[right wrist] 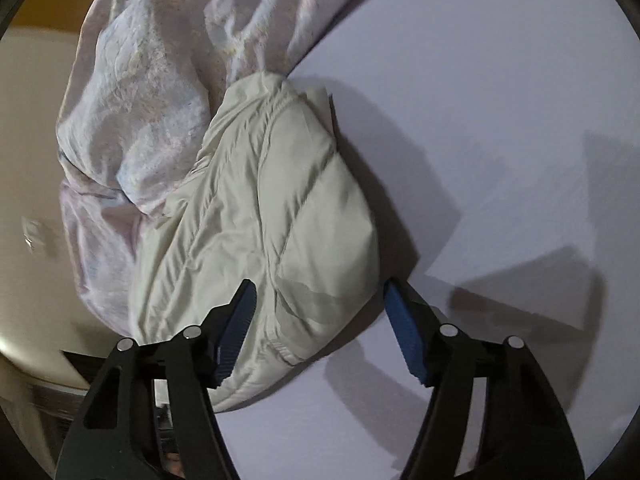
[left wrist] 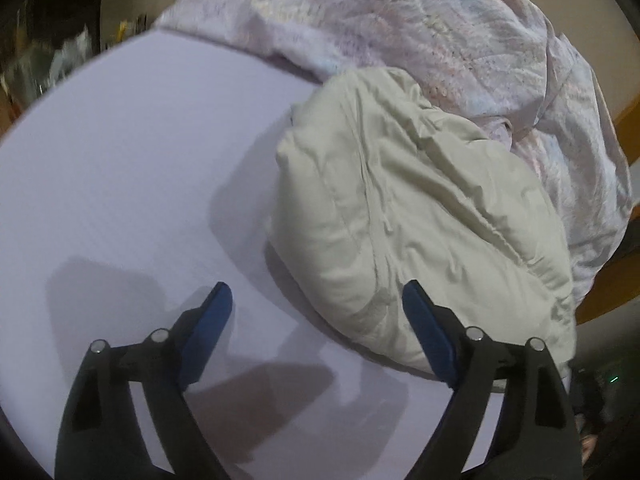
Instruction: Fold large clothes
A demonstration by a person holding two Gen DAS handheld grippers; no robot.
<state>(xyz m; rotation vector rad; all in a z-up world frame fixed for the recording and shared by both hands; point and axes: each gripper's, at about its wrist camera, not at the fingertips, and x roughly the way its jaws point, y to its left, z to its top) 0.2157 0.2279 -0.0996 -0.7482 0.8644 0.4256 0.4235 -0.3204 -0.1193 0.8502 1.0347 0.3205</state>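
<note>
Left gripper [left wrist: 316, 300] (jaws apart) tilted down beside folded jacket [left wrist: 420, 216].

Both wrist cams look steeply down past their own tongs, close over the bed [left wrist: 120, 152]. They share the folded beige jacket [left wrist: 420, 216], seen from opposite sides, plus the rumpled quilt [right wrist: 140, 100] beyond.
</note>
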